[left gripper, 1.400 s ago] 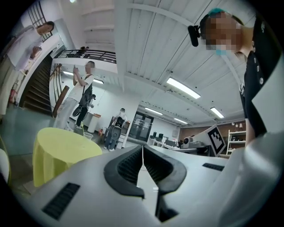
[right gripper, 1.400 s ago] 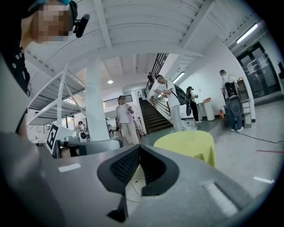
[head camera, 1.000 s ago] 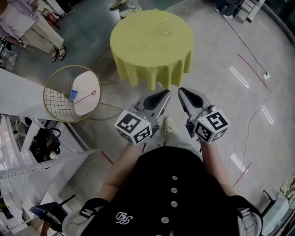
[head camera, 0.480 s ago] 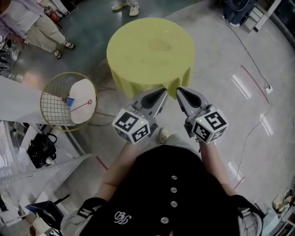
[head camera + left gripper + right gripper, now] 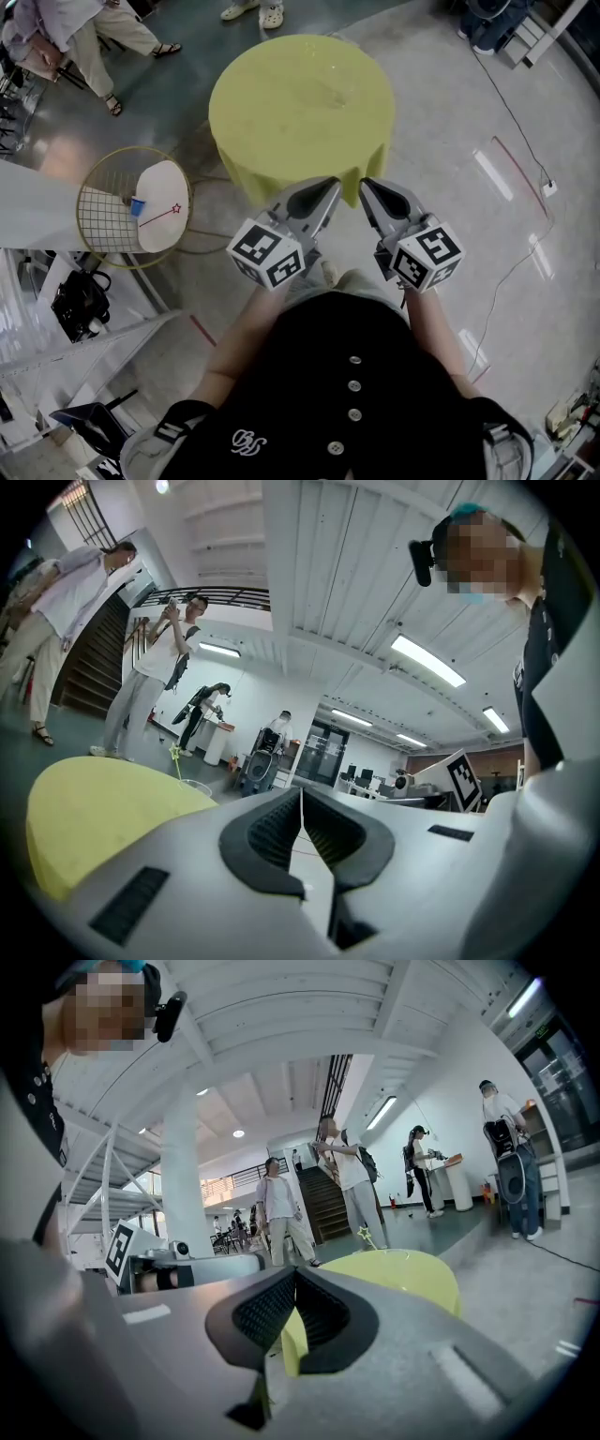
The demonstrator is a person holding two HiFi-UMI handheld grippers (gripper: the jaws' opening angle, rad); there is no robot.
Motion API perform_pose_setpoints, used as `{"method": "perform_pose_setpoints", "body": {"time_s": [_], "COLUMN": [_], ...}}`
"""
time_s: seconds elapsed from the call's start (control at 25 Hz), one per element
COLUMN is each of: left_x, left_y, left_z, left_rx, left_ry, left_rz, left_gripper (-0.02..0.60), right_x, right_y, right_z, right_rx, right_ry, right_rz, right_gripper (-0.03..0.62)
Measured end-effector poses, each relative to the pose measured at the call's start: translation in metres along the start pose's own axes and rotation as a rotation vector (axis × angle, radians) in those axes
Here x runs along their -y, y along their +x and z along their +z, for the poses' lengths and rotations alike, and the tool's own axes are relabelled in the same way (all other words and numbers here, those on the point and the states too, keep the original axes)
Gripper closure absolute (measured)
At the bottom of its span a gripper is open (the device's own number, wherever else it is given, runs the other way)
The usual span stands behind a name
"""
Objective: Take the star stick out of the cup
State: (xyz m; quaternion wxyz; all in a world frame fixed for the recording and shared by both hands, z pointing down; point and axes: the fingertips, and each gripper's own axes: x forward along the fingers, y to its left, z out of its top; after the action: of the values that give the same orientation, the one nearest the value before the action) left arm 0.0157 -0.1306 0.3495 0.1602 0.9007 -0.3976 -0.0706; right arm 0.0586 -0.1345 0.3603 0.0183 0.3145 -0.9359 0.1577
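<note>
– on the yellow worktop (image 5: 281, 112), what do you count?
– one clear cup (image 5: 194, 787), set back from the near edge, and one star stick (image 5: 177, 764) standing in it, star up and a little tilted. it is not out yet.
– and off to the side?
– one round wire stand (image 5: 101, 214) on the floor, left of the worktop and apart from it. on it lie one small blue cup (image 5: 137, 205) and a second stick (image 5: 157, 215) with a red star, its plain end by the blue cup. so two cups and two sticks in all.
– grippers?
– two. the left gripper (image 5: 333, 185) and the right gripper (image 5: 366, 184) are held side by side and point at the worktop. each has its jaws pressed together with nothing between them. both are well short of the clear cup.
– anyone else around?
– four bystanders (image 5: 150, 667) show beyond the worktop in the left gripper view.
– what differs from a second ago?
– the worktop has drawn closer. it sits lower and wider in the head view, and its near hem now runs behind the gripper tips. the wire stand has slid toward the left edge of that view. the two grippers keep the same pose, jaws closed then and now. on the stand, the blue cup and the red-star stick lie as they did.
</note>
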Motion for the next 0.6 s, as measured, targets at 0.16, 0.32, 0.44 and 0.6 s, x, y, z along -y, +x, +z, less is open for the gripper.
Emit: {"method": "perform_pose_setpoints", "body": {"time_s": [0.16,0.32,0.44,0.6], "left_x": [-0.007,-0.023,-0.032,-0.043], "left_y": [0.004,0.005,0.013,0.028], "left_z": [-0.002,-0.001,0.001,0.003], "left_rx": [-0.005,-0.003,-0.001,-0.005], "left_ry": [-0.010,-0.027,-0.035,-0.041], "left_rz": [0.005,0.017,0.013,0.004], "left_gripper": [0.565,0.565,0.565,0.565], "right_x": [0.005,0.008,0.021,0.038], "right_y": [0.003,0.011,0.016,0.028], "right_z": [-0.004,-0.008,-0.005,0.002], "right_rx": [-0.012,-0.026,-0.020,-0.019], "right_ry": [0.016,0.019,0.031,0.036], "right_rz": [0.004,-0.001,-0.021,-0.033], "right_gripper": [0.591,0.591,0.591,0.591]}}
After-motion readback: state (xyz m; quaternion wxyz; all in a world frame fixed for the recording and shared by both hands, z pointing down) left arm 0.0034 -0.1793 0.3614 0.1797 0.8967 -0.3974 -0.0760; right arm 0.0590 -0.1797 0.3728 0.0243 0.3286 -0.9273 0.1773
